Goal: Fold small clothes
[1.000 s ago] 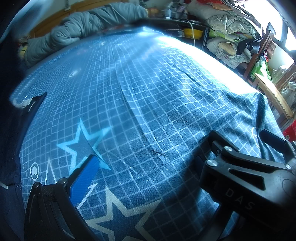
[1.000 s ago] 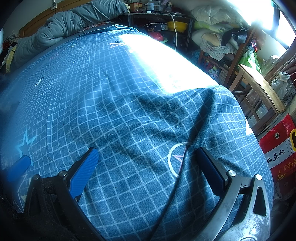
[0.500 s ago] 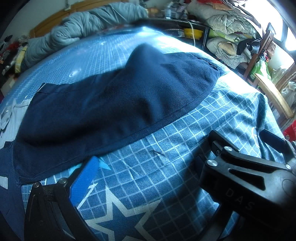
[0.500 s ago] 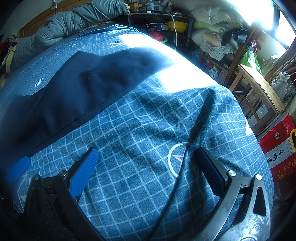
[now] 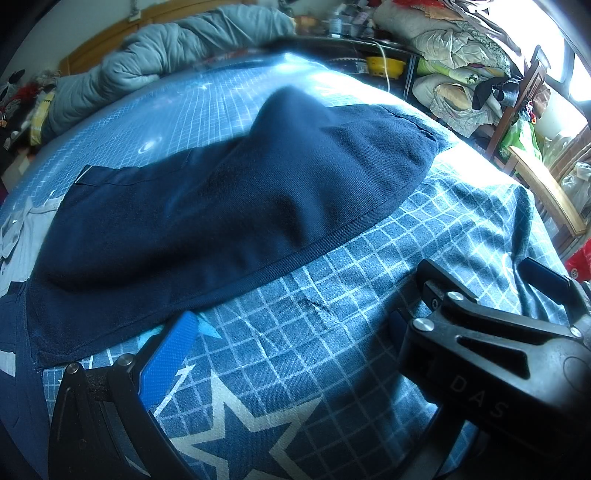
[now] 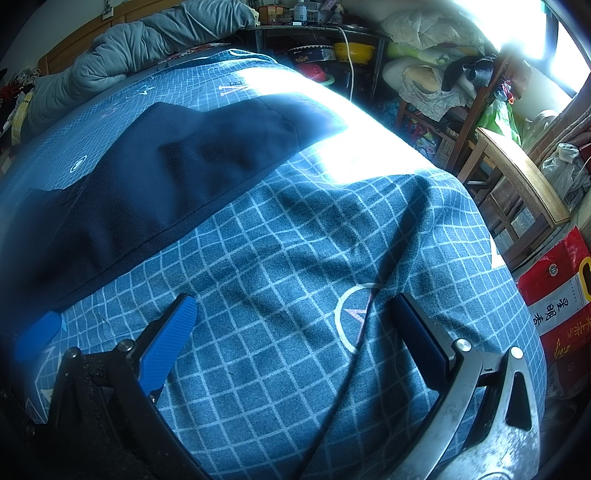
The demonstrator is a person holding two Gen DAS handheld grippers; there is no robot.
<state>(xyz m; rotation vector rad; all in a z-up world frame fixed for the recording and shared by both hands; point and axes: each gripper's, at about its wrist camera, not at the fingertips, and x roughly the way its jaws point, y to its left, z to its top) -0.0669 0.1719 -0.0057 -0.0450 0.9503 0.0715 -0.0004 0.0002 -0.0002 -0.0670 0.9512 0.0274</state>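
While unheld, garment [image 5: 221,206] hem beside left claw [image 5: 291,350]

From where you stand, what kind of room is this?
Most likely a lived-in bedroom: a bed with a blue grid-patterned sheet, a rumpled grey quilt at its far end, and piled bedding beside it.

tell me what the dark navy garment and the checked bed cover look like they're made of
Navy garment: seems a soft, matte knit, possibly cotton; a fine ribbed texture shows and it drapes in gentle humps, with a stitched hem along its near edge.
Checked bed cover: looks like a thin woven printed cloth, matte, with a visible weave grain and loose wrinkles.
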